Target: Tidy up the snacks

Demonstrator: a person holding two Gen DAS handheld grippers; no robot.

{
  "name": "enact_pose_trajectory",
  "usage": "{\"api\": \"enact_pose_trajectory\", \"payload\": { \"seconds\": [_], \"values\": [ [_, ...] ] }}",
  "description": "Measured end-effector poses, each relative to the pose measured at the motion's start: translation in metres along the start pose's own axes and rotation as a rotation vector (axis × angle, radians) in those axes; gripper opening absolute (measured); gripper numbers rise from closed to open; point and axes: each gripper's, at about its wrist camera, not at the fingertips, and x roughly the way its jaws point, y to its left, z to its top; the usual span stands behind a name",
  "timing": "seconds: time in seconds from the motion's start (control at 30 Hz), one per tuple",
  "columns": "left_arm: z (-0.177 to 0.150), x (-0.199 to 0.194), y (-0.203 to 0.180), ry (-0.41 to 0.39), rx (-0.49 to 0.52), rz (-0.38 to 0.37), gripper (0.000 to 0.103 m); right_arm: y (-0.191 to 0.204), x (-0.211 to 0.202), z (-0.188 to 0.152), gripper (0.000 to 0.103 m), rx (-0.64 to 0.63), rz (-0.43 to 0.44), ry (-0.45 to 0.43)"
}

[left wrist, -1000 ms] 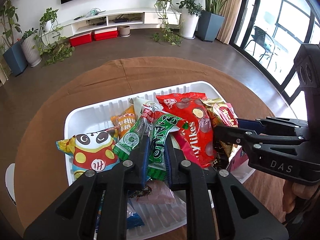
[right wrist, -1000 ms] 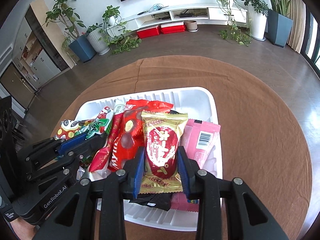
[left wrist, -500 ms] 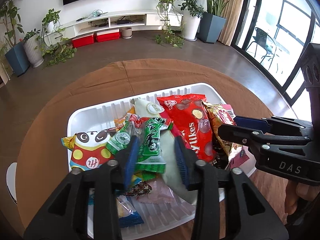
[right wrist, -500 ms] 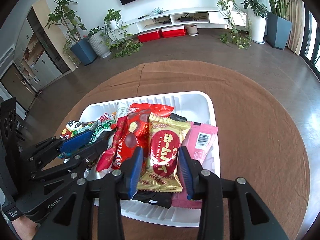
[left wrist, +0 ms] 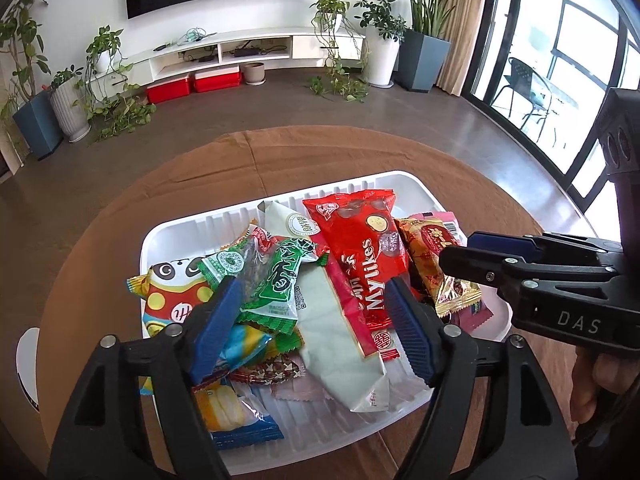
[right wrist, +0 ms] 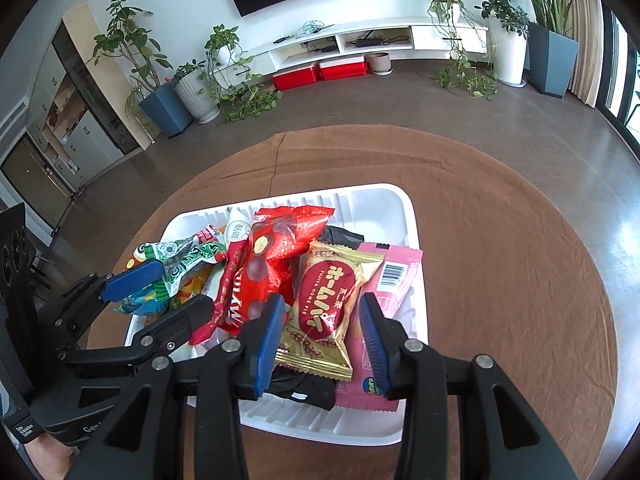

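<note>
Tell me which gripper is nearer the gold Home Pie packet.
Right. The right gripper straddles the gold Home Pie packet, jaws open; the left gripper is over the green packet across the tray.

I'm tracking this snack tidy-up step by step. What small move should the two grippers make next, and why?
Probably lift both grippers clear of the white tray. The left gripper has just been opening, its pads off the green packet, and the right gripper stands open around the gold packet without pressing it. Both packets already lie in the tray.
</note>
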Motion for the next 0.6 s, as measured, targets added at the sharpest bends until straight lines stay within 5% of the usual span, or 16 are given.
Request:
{"api": "enact_pose_trajectory", "payload": {
  "seconds": [0.07,0.23,0.43,0.6],
  "values": [
    [0.0,-0.003,-0.001,-0.004,0.001,0.004,0.077,-0.001,-0.003,0.0,0.049,0.003,0.0,-0.007],
    [-0.002,-0.017,-0.005,-0.041,0.004,0.011,0.101,-0.001,-0.012,-0.001,0.061,0.002,0.001,-0.032],
    [-0.015,-0.048,-0.008,-0.122,0.0,0.035,0.102,0.002,-0.033,-0.008,0.079,0.008,-0.013,-0.091],
    [-0.04,-0.108,-0.013,-0.283,-0.02,0.023,0.103,0.007,-0.072,-0.021,0.095,-0.009,-0.022,-0.221]
  ]
}}
